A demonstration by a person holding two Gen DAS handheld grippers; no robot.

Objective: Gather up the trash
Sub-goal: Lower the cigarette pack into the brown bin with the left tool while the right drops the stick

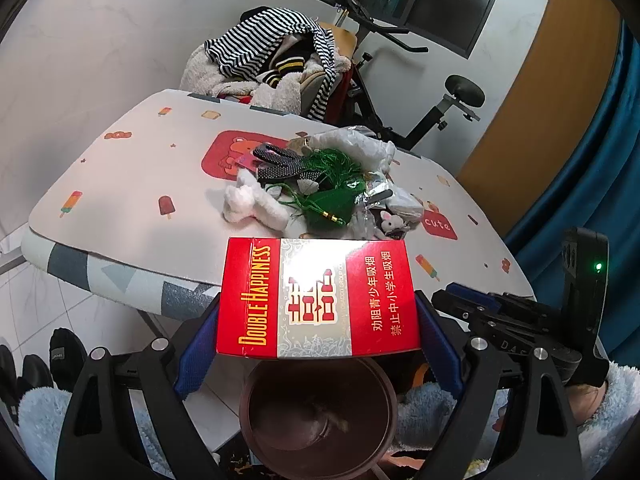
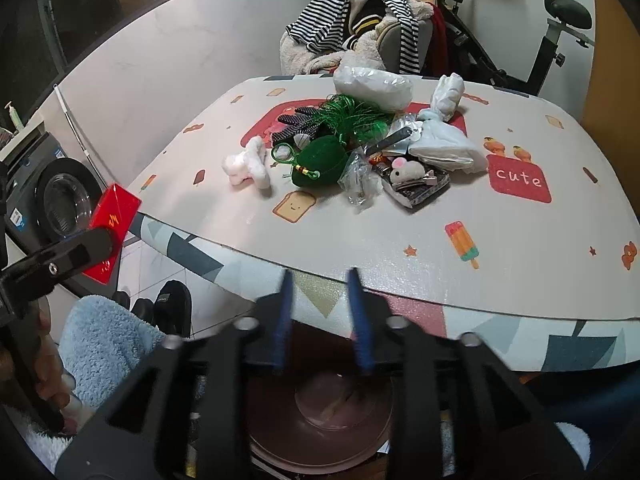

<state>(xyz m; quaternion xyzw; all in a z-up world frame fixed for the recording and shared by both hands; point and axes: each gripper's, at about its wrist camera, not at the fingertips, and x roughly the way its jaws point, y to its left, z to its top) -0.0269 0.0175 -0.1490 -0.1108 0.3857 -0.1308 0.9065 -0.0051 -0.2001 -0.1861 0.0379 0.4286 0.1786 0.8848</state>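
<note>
Left claw grips cigarette pack (label readable here).

Surface: rounded surface with a cartoon-print cover.
On it: heaped clutter mid-surface, with green tassel pouch, white fluffy toy, clear plastic bags, toy mouse.

The red cigarette box between the left gripper's fingers reads "DOUBLE HAPPINESS", with a gold 囍 sign and Chinese warning lines. Ahead of both grippers, a red patch on the table mat reads "cute".
</note>
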